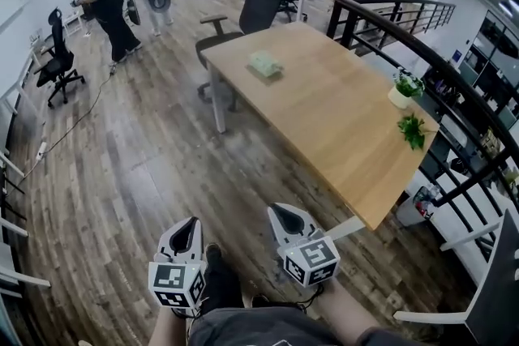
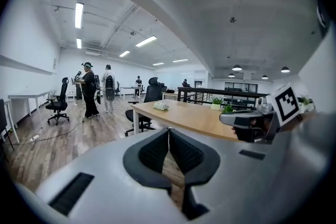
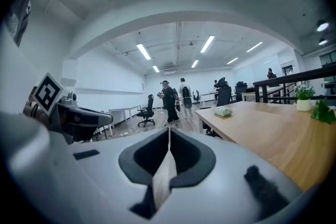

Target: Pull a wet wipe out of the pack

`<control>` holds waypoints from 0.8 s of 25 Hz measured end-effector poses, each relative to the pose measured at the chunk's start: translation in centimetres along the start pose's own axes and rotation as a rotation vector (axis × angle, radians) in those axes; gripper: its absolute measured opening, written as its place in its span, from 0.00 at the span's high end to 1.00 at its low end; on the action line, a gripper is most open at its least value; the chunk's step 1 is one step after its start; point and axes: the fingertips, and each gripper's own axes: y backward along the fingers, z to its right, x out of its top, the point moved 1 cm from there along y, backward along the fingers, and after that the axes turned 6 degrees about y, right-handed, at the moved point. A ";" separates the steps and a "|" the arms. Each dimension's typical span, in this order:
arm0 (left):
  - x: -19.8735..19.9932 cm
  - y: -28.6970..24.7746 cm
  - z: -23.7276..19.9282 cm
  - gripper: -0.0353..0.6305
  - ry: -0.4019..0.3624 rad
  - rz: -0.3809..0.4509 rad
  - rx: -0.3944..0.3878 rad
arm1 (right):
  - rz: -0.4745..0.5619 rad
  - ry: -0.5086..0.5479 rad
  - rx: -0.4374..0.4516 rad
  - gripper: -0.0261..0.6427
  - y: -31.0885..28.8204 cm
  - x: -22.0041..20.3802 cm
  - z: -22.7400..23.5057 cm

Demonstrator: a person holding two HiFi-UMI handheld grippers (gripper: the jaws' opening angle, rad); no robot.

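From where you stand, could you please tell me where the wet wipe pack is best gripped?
Probably its top face, coming from above: the wet wipe pack lies flat near the far end of the table. Its opening is too small to see.

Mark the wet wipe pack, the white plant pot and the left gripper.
wet wipe pack (image 1: 265,63): head view, middle of its top.
white plant pot (image 1: 398,98): head view, its side wall.
left gripper (image 1: 191,221): head view, tips of its closed jaws.
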 end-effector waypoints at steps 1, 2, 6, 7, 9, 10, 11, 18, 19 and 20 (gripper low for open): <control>0.4 -0.8 -0.3 0.92 -0.010 0.002 -0.006 | -0.013 0.007 -0.010 0.92 -0.6 0.1 0.5; 0.8 -1.7 -0.7 0.92 -0.015 0.004 -0.015 | -0.026 0.010 -0.019 0.92 -1.3 0.1 1.0; 2.0 -5.5 -2.6 0.92 -0.007 0.010 -0.063 | -0.044 -0.014 -0.055 0.92 -4.7 0.1 2.8; 2.4 -6.6 -3.3 0.92 -0.008 0.012 -0.072 | -0.044 -0.014 -0.069 0.92 -5.6 0.2 3.3; 3.4 -8.7 -5.0 0.92 -0.005 0.016 -0.086 | -0.048 -0.002 -0.097 0.92 -7.8 0.9 4.2; 4.0 -9.8 -5.9 0.92 -0.001 0.016 -0.093 | -0.050 0.004 -0.109 0.92 -8.9 1.4 4.6; 4.8 -10.8 -6.7 0.92 0.003 0.017 -0.101 | -0.051 0.006 -0.120 0.92 -10.0 2.0 5.0; 9.4 -16.9 -11.9 0.92 -0.010 0.033 -0.164 | -0.053 -0.029 -0.188 0.92 -17.6 4.7 7.9; 9.8 -17.7 -12.8 0.92 -0.008 0.028 -0.169 | -0.061 -0.045 -0.193 0.92 -18.8 4.8 8.0; 10.0 -18.5 -13.7 0.92 -0.006 0.021 -0.174 | -0.075 -0.056 -0.188 0.92 -20.1 4.6 7.9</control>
